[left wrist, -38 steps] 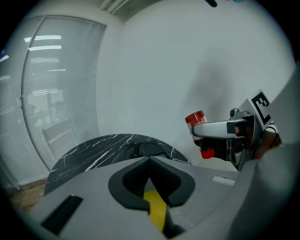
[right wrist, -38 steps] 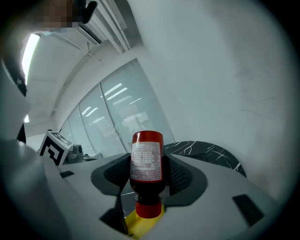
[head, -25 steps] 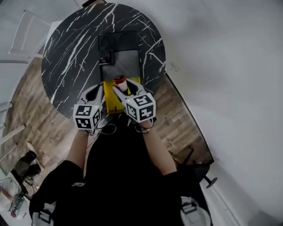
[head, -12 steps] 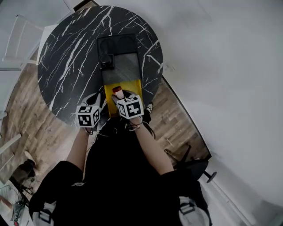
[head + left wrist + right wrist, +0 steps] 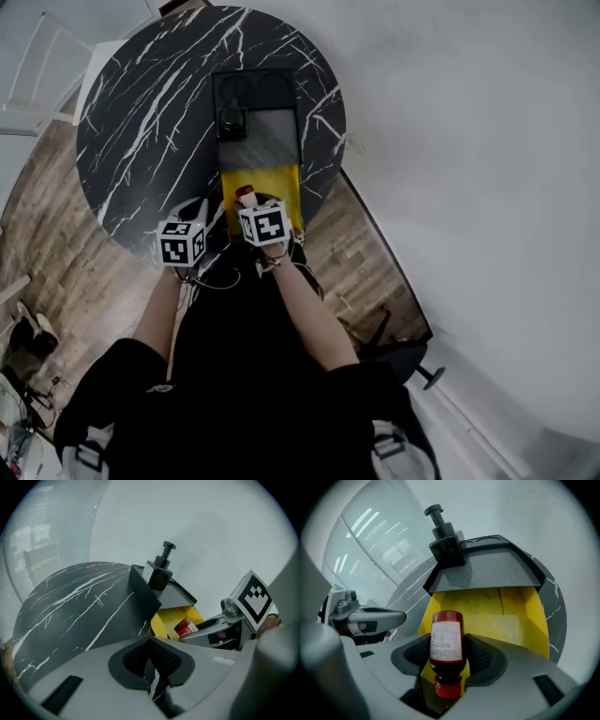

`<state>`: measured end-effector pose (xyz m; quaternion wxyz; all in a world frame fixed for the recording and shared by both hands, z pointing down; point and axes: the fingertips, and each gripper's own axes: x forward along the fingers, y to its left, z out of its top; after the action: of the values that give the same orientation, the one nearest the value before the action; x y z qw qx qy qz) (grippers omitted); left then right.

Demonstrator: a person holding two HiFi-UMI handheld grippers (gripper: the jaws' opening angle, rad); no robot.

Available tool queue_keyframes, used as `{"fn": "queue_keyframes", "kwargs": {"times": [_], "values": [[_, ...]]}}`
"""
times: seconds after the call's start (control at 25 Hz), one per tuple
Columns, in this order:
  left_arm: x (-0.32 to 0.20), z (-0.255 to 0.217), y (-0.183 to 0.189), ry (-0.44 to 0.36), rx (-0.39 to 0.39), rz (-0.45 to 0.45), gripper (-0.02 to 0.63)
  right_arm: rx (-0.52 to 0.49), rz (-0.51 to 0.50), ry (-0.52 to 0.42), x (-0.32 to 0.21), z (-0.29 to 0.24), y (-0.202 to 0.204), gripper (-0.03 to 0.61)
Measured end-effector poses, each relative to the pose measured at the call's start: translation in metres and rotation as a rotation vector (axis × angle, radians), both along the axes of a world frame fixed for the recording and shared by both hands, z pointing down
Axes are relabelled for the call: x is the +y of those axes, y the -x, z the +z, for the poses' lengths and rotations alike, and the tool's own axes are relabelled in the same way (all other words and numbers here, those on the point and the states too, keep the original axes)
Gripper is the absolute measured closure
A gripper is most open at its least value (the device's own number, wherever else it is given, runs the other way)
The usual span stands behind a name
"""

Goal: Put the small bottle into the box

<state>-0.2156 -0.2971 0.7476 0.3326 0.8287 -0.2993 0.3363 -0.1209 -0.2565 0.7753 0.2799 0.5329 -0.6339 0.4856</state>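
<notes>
Head view: round black marble-look table [image 5: 150, 112] with white veining at upper left; wood-plank floor [image 5: 66, 272] at left, plain white wall [image 5: 469, 141] at right. Small dark-red bottle [image 5: 446, 641], with white label and red cap toward the camera, sits lower centre of the right gripper view. Right gripper [image 5: 450, 654] clamps it over the open yellow box [image 5: 520, 616]. Left gripper [image 5: 152, 660] clenched, empty.

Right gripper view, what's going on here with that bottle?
A person works a tool in each hand. The right tool is shut on the small bottle, cap toward its camera, over the near end of the yellow box. It is not released yet. The left tool sits shut and empty beside the box.
</notes>
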Motion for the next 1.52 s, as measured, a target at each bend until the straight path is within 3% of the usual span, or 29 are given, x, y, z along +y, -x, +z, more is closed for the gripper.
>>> {"fn": "queue_keyframes", "kwargs": {"times": [0.52,0.64,0.72,0.8,0.96,1.04,1.12,1.16,1.28,1.44,1.52], "values": [[0.039,-0.013,0.01,-0.028,-0.012,-0.097,0.614,-0.036,0.039,0.039,0.009,0.014,0.001,0.364],[0.046,-0.02,0.009,-0.049,-0.019,-0.096,0.614,-0.124,0.047,-0.012,0.002,0.006,0.014,0.353],[0.049,-0.025,0.007,-0.067,-0.022,-0.102,0.614,-0.132,0.059,-0.041,0.005,-0.001,0.009,0.312],[0.053,-0.034,0.002,-0.09,-0.017,-0.115,0.614,-0.128,0.068,-0.073,0.012,-0.012,-0.001,0.31],[0.064,-0.059,-0.008,-0.136,-0.005,-0.154,0.614,-0.168,0.09,-0.173,0.028,-0.046,-0.015,0.334],[0.072,-0.073,-0.015,-0.157,0.004,-0.168,0.615,-0.188,0.088,-0.237,0.035,-0.07,-0.023,0.416],[0.082,-0.088,-0.023,-0.18,0.013,-0.174,0.614,-0.205,0.098,-0.317,0.041,-0.095,-0.031,0.549],[0.087,-0.097,-0.027,-0.195,0.019,-0.175,0.614,-0.219,0.109,-0.362,0.044,-0.11,-0.035,0.578],[0.097,-0.13,-0.042,-0.256,0.043,-0.171,0.615,-0.244,0.114,-0.515,0.051,-0.152,-0.045,0.581],[0.112,-0.17,-0.067,-0.355,0.073,-0.162,0.615,-0.085,0.05,-0.701,0.069,-0.201,-0.069,0.583],[0.122,-0.188,-0.079,-0.407,0.1,-0.169,0.614,-0.055,0.046,-0.79,0.079,-0.228,-0.08,0.582]]}}
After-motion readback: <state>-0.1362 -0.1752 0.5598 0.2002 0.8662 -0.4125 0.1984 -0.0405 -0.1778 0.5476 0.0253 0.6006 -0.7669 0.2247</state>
